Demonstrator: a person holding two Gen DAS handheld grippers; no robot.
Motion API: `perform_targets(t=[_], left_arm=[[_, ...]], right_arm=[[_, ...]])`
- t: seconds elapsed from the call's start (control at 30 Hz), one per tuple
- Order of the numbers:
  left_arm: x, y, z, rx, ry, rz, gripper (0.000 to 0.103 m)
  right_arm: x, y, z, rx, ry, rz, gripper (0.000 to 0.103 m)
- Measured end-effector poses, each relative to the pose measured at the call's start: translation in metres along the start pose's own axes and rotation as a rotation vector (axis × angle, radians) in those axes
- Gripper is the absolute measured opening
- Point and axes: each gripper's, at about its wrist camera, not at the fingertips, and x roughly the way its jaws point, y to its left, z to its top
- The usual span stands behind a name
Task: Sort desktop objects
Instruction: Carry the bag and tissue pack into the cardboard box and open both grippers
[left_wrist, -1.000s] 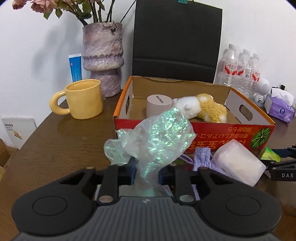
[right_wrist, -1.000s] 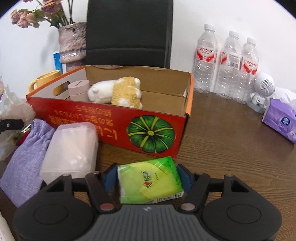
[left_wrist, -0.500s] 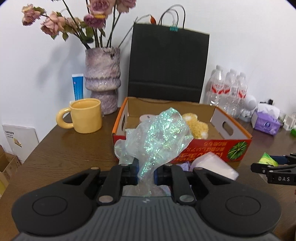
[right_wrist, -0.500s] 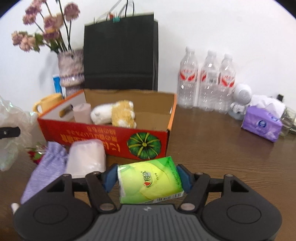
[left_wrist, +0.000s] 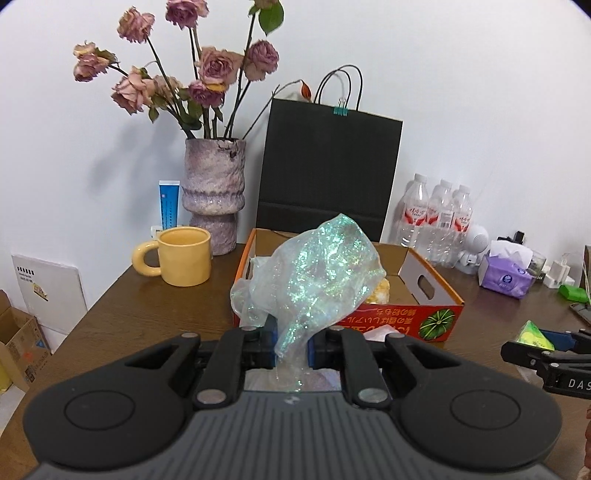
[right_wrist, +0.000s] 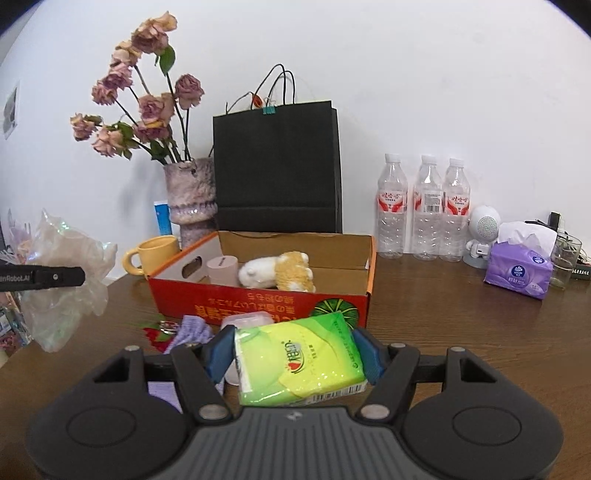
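Observation:
My left gripper (left_wrist: 291, 343) is shut on an iridescent plastic bag (left_wrist: 314, 280) and holds it raised in front of the orange cardboard box (left_wrist: 436, 317). My right gripper (right_wrist: 295, 354) is shut on a green tissue pack (right_wrist: 299, 360), held above the table before the same box (right_wrist: 258, 299). In the box lie a plush toy (right_wrist: 277, 275) and a pink round container (right_wrist: 223, 269). A purple pouch (right_wrist: 192, 328), a clear plastic container (right_wrist: 245, 318) and a red item (right_wrist: 155, 334) lie on the table in front of the box. The bag also shows at the left of the right wrist view (right_wrist: 66, 266).
A yellow mug (left_wrist: 183, 260), a vase of dried roses (left_wrist: 214, 199) and a black paper bag (left_wrist: 328, 173) stand behind the box. Three water bottles (right_wrist: 424, 206), a white speaker (right_wrist: 482, 236), a purple tissue pack (right_wrist: 519, 269) and a glass (right_wrist: 565, 260) stand at the right.
Both grippers have risen and pulled back from the box, each keeping its object. The bag and tissue pack are lifted off the table, and more of the room shows.

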Motion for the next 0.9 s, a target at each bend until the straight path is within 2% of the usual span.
perform_targets(t=[0.27,0.53,0.73,0.9], left_arm=[[-0.018,-0.002,0.006,-0.012,-0.026,-0.025,0.014],[-0.018,-0.012,0.038,0.034,-0.004,-0.098,0.014],[0.013,-0.023,0.075,0.064,0.053,-0.169,0.014],[0.057,-0.033,0.105,0.071,0.113,-0.125,0.014]], right_arm=[[-0.017,0.010,0.008,-0.003,-0.024,0.007,0.067],[-0.020,0.012,0.034,-0.035,-0.032,0.007,0.067],[0.009,0.016,0.077,-0.083,-0.006,0.029,0.067],[0.046,0.017,0.124,-0.069,0.029,0.050,0.067]])
